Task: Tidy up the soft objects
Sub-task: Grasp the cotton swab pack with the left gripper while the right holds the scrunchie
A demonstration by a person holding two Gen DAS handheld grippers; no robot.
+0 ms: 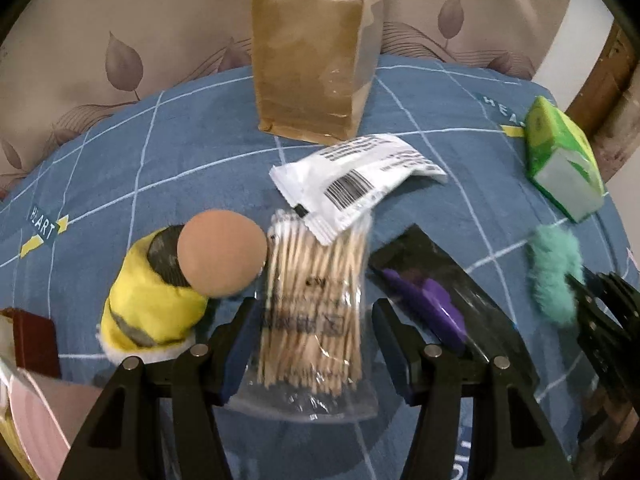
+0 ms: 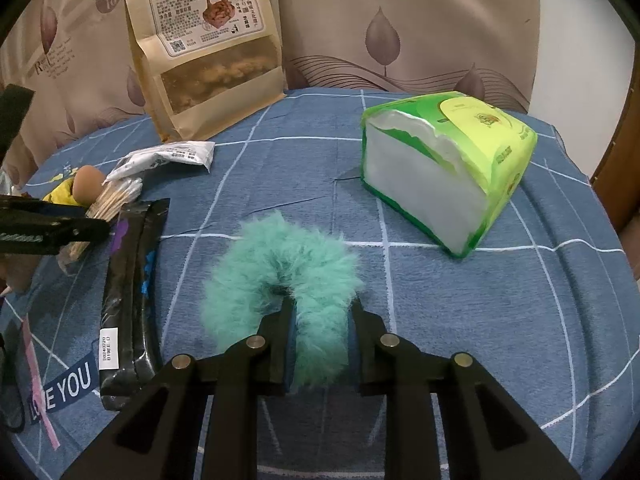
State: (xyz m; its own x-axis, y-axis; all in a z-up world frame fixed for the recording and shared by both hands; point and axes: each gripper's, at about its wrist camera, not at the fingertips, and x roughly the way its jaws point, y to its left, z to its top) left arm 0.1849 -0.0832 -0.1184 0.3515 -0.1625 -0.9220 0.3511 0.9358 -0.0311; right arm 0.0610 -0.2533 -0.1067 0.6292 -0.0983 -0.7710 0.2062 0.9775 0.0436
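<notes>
A fluffy teal scrunchie (image 2: 280, 280) lies on the blue checked cloth (image 2: 440, 320). My right gripper (image 2: 322, 340) is shut on the scrunchie's near right side, a pad on each side of the fur. The scrunchie also shows in the left wrist view (image 1: 554, 276), with the right gripper beside it. My left gripper (image 1: 312, 344) is open, its jaws either side of a clear bag of cotton swabs (image 1: 316, 304). A yellow plush toy (image 1: 156, 304) with a tan ball head lies just left of it.
A brown snack pouch (image 2: 204, 48) stands at the back. A green tissue pack (image 2: 444, 176) lies to the right. A white sachet (image 1: 356, 184) rests on the swabs. A black packet with a purple item (image 1: 436, 300) lies between the grippers. A dark red box (image 1: 32, 340) is at far left.
</notes>
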